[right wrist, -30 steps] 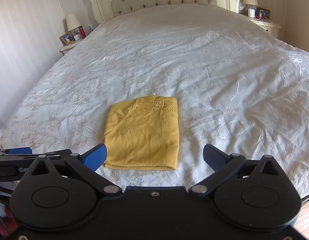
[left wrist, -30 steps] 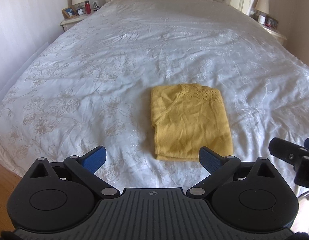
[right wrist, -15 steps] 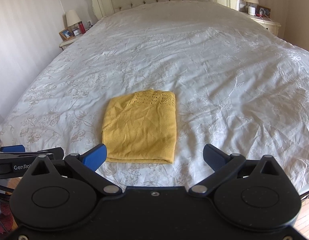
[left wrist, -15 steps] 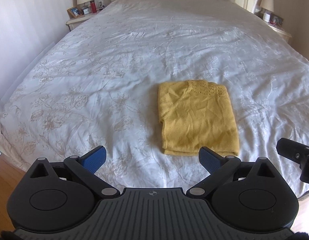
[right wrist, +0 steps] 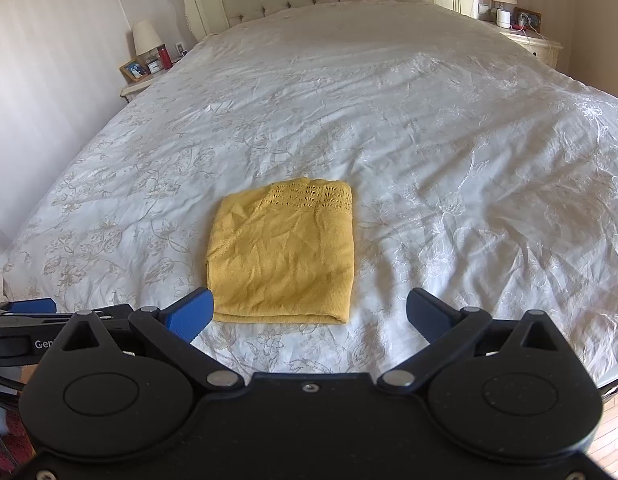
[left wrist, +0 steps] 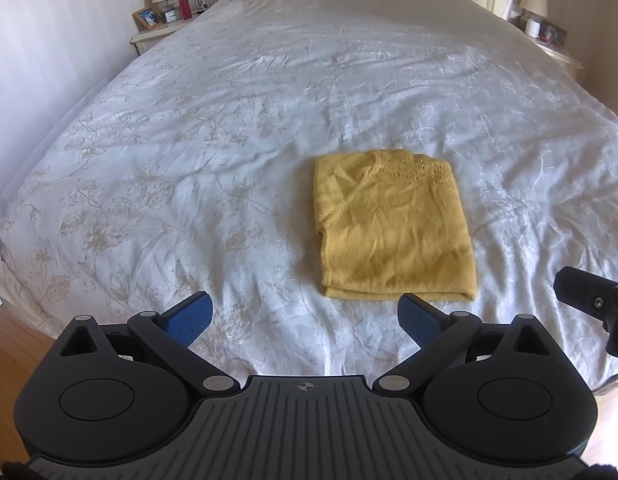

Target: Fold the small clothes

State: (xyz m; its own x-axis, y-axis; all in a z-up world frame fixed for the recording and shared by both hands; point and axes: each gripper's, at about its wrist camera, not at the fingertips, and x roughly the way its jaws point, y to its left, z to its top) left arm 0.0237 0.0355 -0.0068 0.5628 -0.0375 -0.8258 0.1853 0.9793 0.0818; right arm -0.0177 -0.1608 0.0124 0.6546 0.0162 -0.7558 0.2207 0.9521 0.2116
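One yellow garment [right wrist: 283, 258] already folded into neat rectangle, flat on bedspread [right wrist: 429, 140]. Left gripper [left wrist: 305, 316] and right gripper [right wrist: 309, 312] spread wide, empty, just short of garment's near edge. Folding apparently finished; nothing left visible.

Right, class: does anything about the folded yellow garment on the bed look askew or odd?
Nothing serious. The yellow garment lies folded flat on the bedspread; its left edge is slightly uneven where layers don't align.
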